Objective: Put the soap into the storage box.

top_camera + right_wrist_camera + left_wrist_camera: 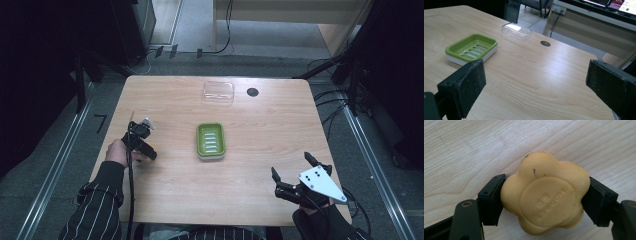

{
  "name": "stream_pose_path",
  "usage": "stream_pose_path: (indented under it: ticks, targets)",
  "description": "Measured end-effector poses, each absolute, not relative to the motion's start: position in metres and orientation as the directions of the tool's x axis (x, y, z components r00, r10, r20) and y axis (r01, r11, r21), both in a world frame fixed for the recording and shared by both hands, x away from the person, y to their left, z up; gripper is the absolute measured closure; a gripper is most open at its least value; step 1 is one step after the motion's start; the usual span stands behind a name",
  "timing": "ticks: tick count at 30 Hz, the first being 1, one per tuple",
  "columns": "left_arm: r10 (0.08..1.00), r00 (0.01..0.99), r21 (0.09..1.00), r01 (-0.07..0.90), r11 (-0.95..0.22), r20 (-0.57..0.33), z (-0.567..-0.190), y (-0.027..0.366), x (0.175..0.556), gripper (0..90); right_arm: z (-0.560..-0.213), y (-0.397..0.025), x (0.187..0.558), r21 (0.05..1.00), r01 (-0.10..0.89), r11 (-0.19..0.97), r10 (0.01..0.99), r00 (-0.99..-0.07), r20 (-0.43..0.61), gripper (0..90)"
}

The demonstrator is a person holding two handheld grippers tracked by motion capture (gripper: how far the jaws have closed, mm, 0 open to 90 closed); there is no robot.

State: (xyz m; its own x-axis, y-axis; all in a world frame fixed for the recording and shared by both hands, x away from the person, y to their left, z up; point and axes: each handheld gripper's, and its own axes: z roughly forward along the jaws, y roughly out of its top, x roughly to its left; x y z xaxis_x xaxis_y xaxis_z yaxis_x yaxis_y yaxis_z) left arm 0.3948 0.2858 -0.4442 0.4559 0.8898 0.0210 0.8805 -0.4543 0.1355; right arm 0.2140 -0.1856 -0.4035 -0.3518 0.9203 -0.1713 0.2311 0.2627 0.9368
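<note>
My left gripper [544, 202] pinches a pale yellow flower-shaped bar of soap [545, 195], one jaw pressed to each side, just above the light wooden table [461, 150]. It sits well to the left of the green slotted soap dish on its white base [210, 141], the landmark at the table's middle. My right gripper [292, 172] stands with jaws spread wide and empty, near the table's front edge, right of the dish and well apart from it. Beyond the dish lies a clear plastic lid [218, 92], with a dark round hole [252, 92] beside it. Judgement: the soap is secured; carrying it to the dish, setting it down and perhaps fitting the lid remain.
</note>
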Motion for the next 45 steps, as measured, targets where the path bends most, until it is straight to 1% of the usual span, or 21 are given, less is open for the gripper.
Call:
stream_pose_path:
  ticks: [5, 22, 45]
  targets:
    - [0.883, 0.47, 0.148, 0.872, -0.467, 0.02, -0.439, 0.283, 0.393, 27.3, -0.403, -0.186, 0.214, 0.937, 0.232, 0.26, 0.922, -0.349, -0.169, 3.2]
    - [0.844, 0.537, 0.127, 0.836, -0.534, 0.019, -0.432, 0.262, 0.392, 27.5, -0.404, -0.189, 0.211, 0.937, 0.234, 0.258, 0.925, -0.34, -0.17, 3.2]
    - [0.766, 0.643, 0.119, 0.759, -0.64, 0.013, -0.427, 0.216, 0.409, 27.5, -0.405, -0.209, 0.19, 0.937, 0.265, 0.228, 0.954, -0.252, -0.161, 3.2]
